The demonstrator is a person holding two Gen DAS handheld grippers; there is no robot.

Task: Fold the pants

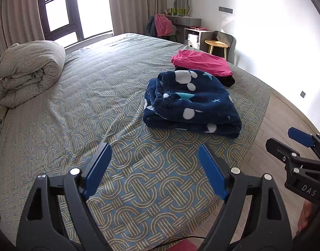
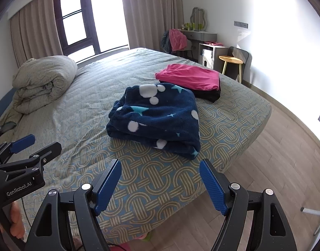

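Dark blue fleece pants [image 1: 191, 102] [image 2: 158, 119] with white dots and teal stars lie folded in a thick bundle on the patterned bed [image 1: 97, 108] [image 2: 160, 186], near its right corner. My left gripper [image 1: 154, 152] hovers open over the sheet, short of the bundle, with nothing between its blue pads. My right gripper [image 2: 160, 167] is open too, just in front of the bundle's near edge, and holds nothing. Each gripper shows in the other's view: the right gripper [image 1: 293, 144] at the right edge, the left gripper [image 2: 36, 144] at the left edge.
Folded pink pants [image 1: 201, 62] [image 2: 191, 76] rest on a black garment behind the blue bundle. A rolled duvet [image 1: 28, 71] [image 2: 42, 81] lies at the bed's far left. Wooden floor [image 2: 275, 163] runs along the right; a yellow stool [image 2: 231, 61], a desk and a draped chair stand by the wall.
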